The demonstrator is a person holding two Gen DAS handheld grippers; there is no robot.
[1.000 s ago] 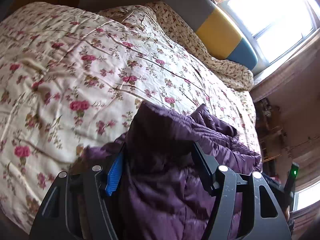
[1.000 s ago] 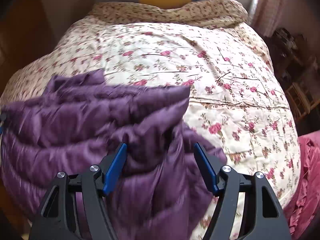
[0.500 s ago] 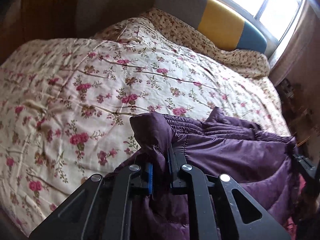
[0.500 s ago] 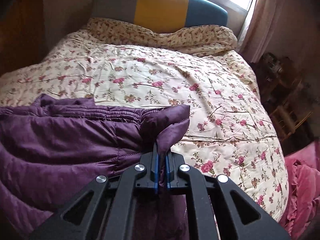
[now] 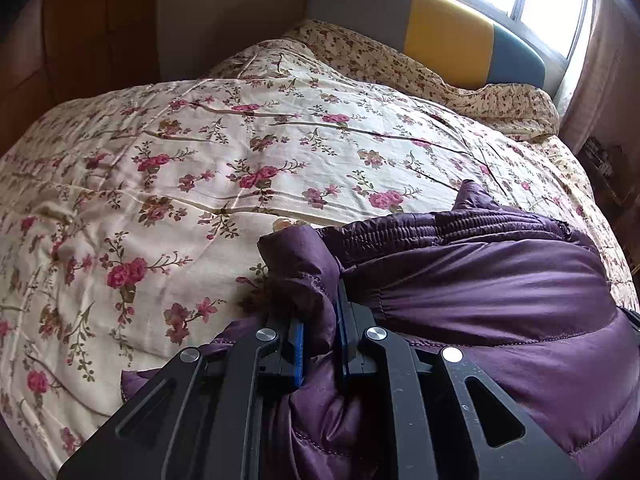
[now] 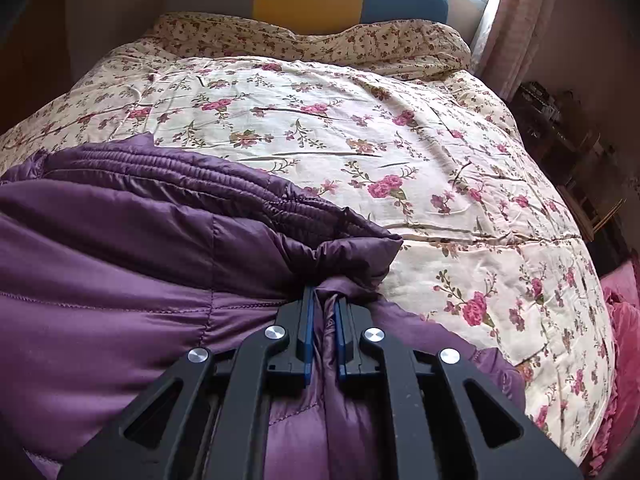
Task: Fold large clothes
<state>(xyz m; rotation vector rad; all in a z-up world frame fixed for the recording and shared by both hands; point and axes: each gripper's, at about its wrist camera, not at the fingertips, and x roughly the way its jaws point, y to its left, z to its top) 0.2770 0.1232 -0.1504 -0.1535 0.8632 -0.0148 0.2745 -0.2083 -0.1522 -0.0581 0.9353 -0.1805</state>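
Note:
A purple quilted puffer jacket [image 5: 480, 288] lies bunched on the near part of a bed, its ribbed hem edge facing the headboard. In the left wrist view, my left gripper [image 5: 320, 312] is shut on a fold at the jacket's left corner, with fabric squeezed between the blue pads. The right wrist view shows the same jacket [image 6: 120, 248] filling the left half. There my right gripper [image 6: 323, 300] is shut on its right corner, with a puff of fabric sticking out past the fingertips. Both grippers point down towards the bed.
A cream quilt with pink flowers [image 5: 240, 152] covers the bed [image 6: 360, 128]. A grey, yellow and blue headboard [image 5: 448, 36] stands at the far end under a bright window [image 5: 552, 0]. Dark shelves [image 6: 560, 128] and pink cloth [image 6: 624, 320] lie past the bed's right side.
Both grippers went from open around the jacket to shut on its corners. Both have since sunk towards the bed, and the jacket now lies flatter and more spread between them.

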